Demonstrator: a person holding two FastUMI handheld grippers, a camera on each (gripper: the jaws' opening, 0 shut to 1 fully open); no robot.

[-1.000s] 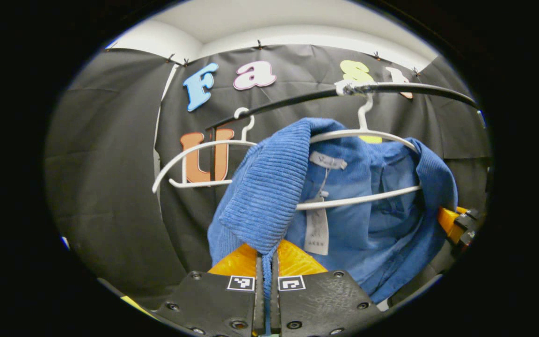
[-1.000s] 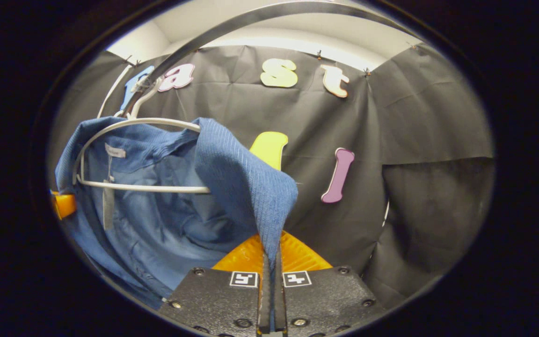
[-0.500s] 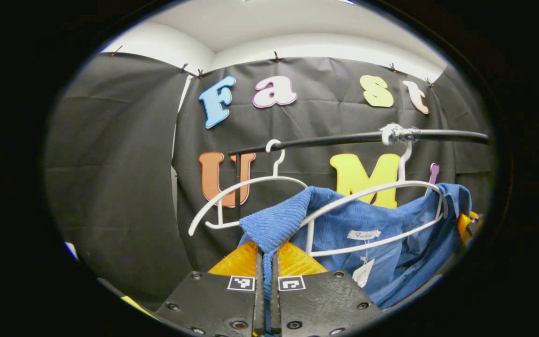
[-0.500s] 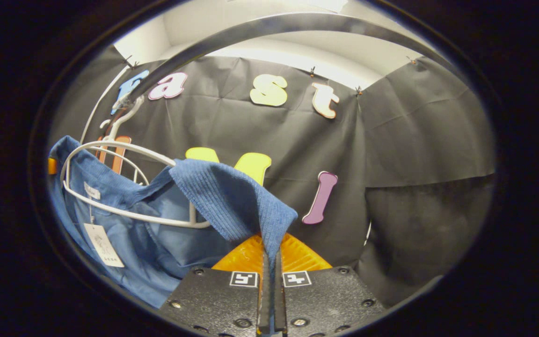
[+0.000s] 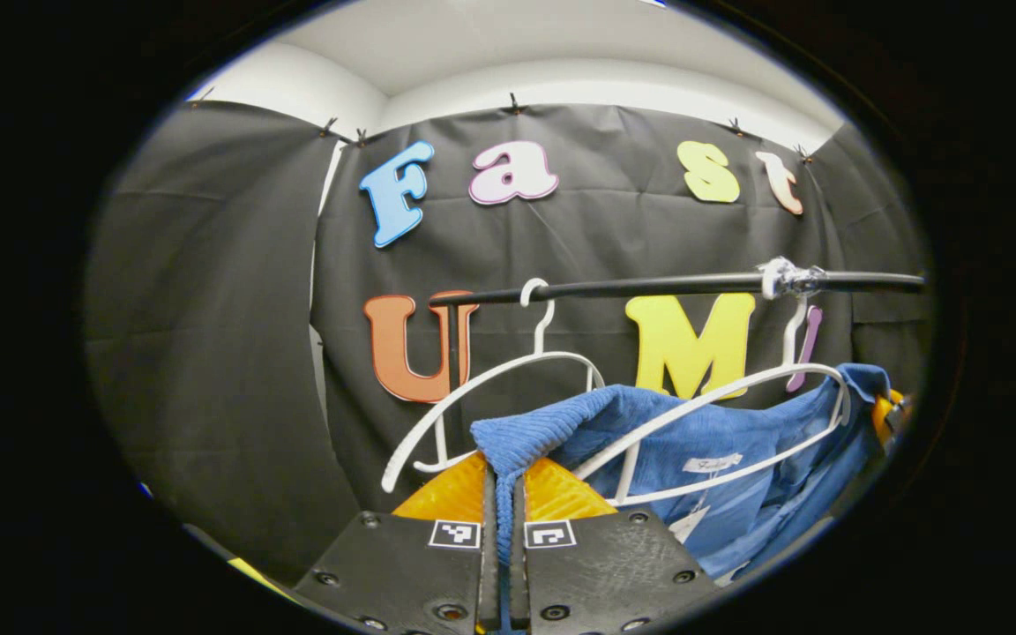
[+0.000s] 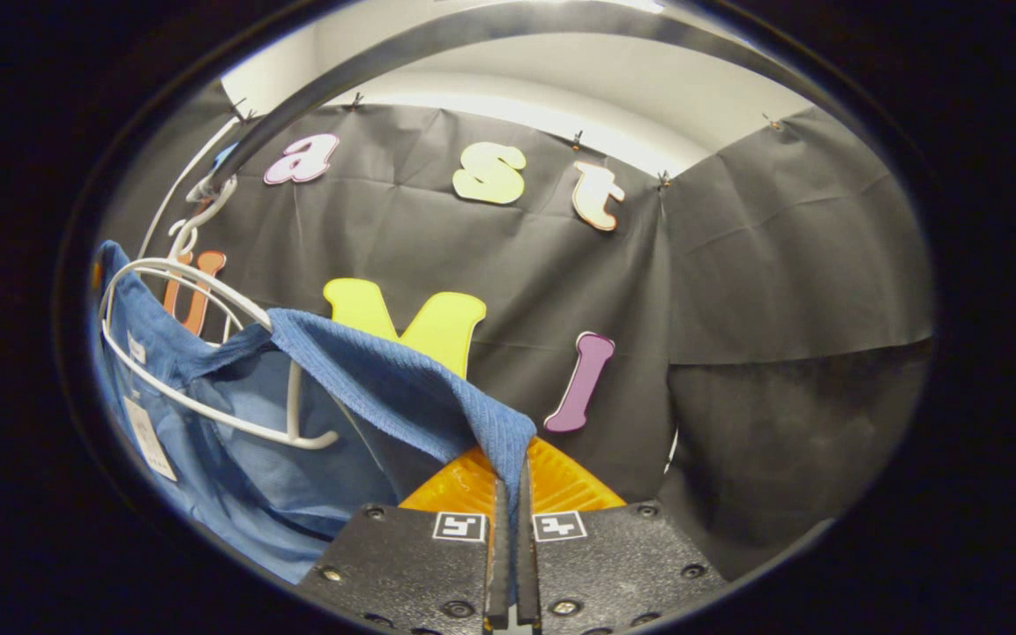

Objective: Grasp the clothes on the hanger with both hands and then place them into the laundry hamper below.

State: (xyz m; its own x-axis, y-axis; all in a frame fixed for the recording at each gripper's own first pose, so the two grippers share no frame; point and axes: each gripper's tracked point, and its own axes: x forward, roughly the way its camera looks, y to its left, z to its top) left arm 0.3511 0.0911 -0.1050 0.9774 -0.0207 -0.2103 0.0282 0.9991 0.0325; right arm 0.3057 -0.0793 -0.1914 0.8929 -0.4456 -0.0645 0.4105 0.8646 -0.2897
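The left claw [image 5: 501, 494] and the right claw [image 6: 511, 494] each pinch a fold of the blue ribbed corduroy shirt [image 5: 720, 441], which hangs on a white wire hanger [image 5: 737, 388] under the black rail [image 5: 649, 286].

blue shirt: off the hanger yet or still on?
Partly on. The blue shirt hangs behind the white hanger, whose arm crosses in front of it, while the left gripper and right gripper each pinch a shoulder.

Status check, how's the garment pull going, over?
Left gripper and right gripper both shut on blue shirt. Shirt partly draped on white hanger. Hanger hooked on rail; hamper unseen.
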